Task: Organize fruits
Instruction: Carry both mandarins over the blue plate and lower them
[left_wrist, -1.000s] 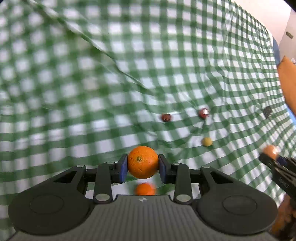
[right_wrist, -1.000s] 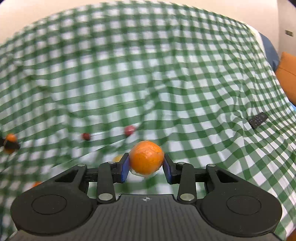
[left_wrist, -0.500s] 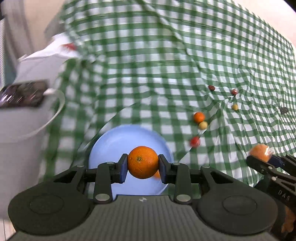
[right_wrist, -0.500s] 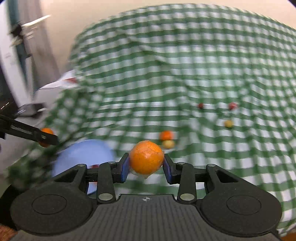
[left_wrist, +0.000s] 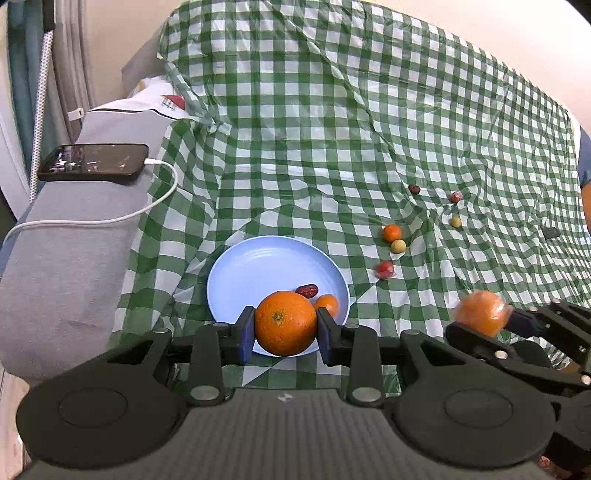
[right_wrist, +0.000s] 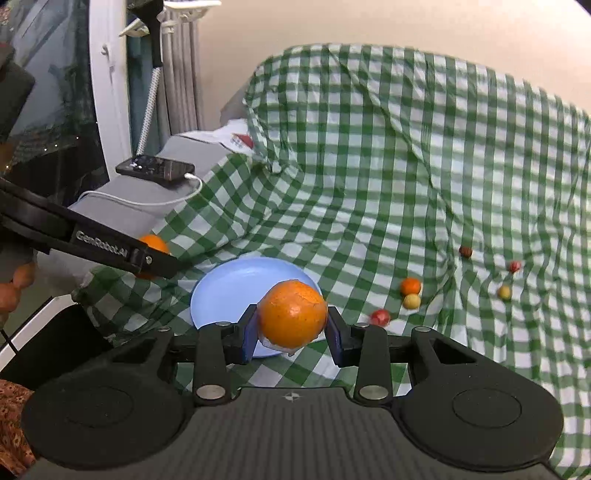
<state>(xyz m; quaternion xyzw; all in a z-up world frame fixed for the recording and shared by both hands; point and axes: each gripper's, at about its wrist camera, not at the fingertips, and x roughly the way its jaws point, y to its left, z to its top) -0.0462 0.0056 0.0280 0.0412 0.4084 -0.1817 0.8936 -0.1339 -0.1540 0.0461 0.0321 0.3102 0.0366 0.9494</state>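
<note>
A phone (left_wrist: 93, 163) with white cable (left_wrist: 110, 218) lies on grey upholstery (left_wrist: 66, 266).

The cloth (left_wrist: 332, 110) was green-and-white check — the plate (left_wrist: 258, 266) pale blue. Both oranges (left_wrist: 285, 322) (right_wrist: 292, 314) were bright orange (each black tool (left_wrist: 285, 334) (right_wrist: 291, 332) had blue pads), the phone (left_wrist: 92, 162) black.
</note>
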